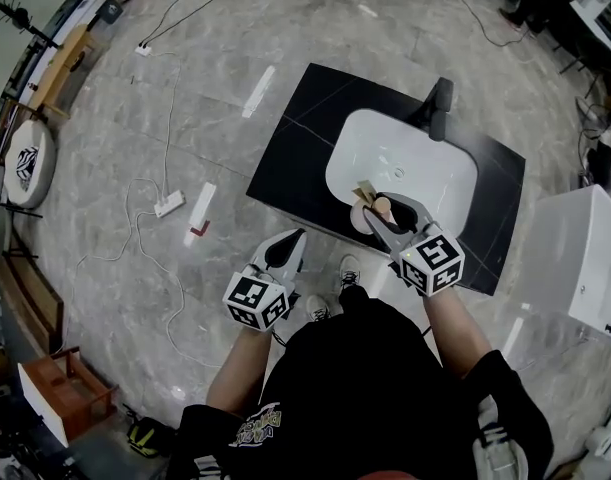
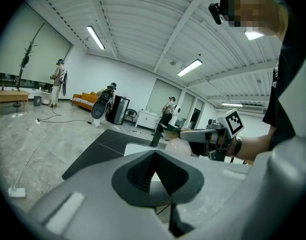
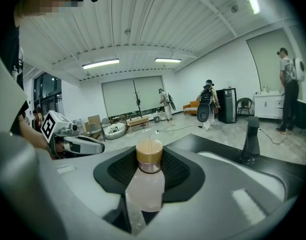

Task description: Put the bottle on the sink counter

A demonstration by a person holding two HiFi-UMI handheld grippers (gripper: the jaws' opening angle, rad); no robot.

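Grey stone floor [image 1: 115,98] is spreading all around a black worktop [image 1: 295,163], which is carrying a white basin [image 1: 430,183] and a dark tap [image 1: 437,106] at its far side. A person [image 1: 365,388] in a black shirt is standing at the near edge of the worktop and is holding one claw in each hand.

The right claw [image 1: 378,211] is hanging over the near rim of the basin. Its jaws are pressing on a bottle [image 3: 146,184] from both sides, and the bottle is standing upright between them. The bottle is looking pale pink and half clear, and its gold cap [image 3: 149,153] is rising just above the dark pads [image 3: 177,171]. The tap is standing ahead of this claw and a little to the right, well apart from it. I cannot tell if the bottle's bottom is touching the worktop or the basin, because the claw is covering it.

The left claw [image 1: 288,252] is hanging to the left of the right claw and a little behind it, off the near edge of the worktop, over the floor. Its jaws are pressing against each other.

Far ahead of the left claw, some people [image 2: 56,79] are standing near an orange sofa [image 2: 83,100]. To the left of this claw, a white power strip [image 1: 169,205] with its cable is lying on the floor. A white cabinet [image 1: 585,258] is standing to the right of the right claw.
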